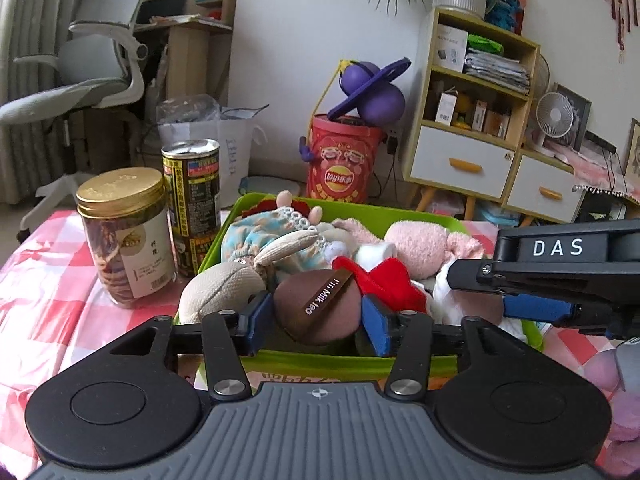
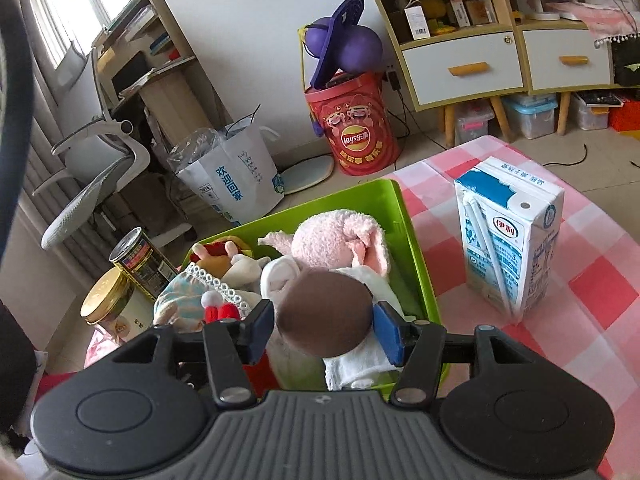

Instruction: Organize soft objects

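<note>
Green bin [image 1: 424,216] sat mid-table on the pink check cloth [image 1: 48,280], and it was already packed w/ soft stuff, so by my read the job was mostly done. Pink plush [image 1: 420,246] lay at the far right of the bin, doll in the blue dress [image 1: 264,236] far left, beige plush [image 1: 220,292] near the front, red-and-white plush [image 1: 384,280] between them, white cloth [image 2: 360,368] at the near edge. Hard things stood outside the bin: milk carton [image 2: 508,240] to its right, glass jar [image 1: 126,236] and tin can [image 1: 192,200] just beside its left wall; prob not part of the sort. Brown plush [image 1: 320,304] was on top of the pile at the front. Left gripper [image 1: 316,324] framed it w/ jaws narrow, pads touching or nearly so, can't tell if it was truly pinched. Right gripper [image 2: 324,328] framed the same brown plush, same doubt. Something lilac at the right edge was too blurred to name; may be left over.
</note>
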{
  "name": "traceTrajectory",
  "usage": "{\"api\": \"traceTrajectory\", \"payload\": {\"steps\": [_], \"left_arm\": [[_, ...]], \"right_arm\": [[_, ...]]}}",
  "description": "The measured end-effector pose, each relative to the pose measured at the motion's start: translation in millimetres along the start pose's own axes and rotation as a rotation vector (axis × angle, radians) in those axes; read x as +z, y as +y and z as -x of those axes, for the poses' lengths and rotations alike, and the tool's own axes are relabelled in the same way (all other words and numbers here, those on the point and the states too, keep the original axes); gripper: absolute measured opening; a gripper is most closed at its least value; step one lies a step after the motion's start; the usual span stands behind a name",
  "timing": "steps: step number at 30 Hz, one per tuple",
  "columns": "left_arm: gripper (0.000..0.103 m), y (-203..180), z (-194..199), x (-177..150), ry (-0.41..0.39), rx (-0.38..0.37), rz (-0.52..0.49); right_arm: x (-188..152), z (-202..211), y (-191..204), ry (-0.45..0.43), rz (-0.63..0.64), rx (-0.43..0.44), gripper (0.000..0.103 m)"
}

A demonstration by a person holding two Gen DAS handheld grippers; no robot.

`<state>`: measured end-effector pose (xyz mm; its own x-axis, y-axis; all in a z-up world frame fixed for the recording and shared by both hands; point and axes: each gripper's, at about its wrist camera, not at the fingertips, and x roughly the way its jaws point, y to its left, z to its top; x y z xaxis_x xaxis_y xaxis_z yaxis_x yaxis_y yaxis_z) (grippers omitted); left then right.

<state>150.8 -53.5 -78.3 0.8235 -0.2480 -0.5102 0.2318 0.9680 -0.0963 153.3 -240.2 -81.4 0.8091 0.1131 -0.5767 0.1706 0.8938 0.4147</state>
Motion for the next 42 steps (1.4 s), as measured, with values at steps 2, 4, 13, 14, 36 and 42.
{"api": "traceTrajectory", "payload": {"steps": [2, 4, 13, 14, 36, 42], "left_arm": [[0.060, -2, 1, 0, -0.002, -0.006, -0.005], [0.066, -5, 3, -1, -0.009, -0.008, -0.019], [0.082, -12, 24, 6, -0.018, 0.000, -0.047], [0.084, -13, 30, 8, -0.022, -0.003, -0.058], [0.098, -9, 126, -3, 0.275, 0.106, -0.046], [0.098, -15, 148, -14, 0.341, 0.153, -0.072]], "right_arm": [[1, 1, 0, 0.001, -0.010, 0.003, 0.049], [2, 3, -1, 0.002, -0.020, 0.012, 0.049], [9, 23, -1, 0.006, -0.002, 0.047, 0.054], [11, 27, -3, 0.009, -0.002, 0.051, 0.055], [-19, 121, -17, 0.193, 0.206, -0.052, 0.061], [-27, 145, -12, 0.198, 0.223, -0.070, 0.070]]}}
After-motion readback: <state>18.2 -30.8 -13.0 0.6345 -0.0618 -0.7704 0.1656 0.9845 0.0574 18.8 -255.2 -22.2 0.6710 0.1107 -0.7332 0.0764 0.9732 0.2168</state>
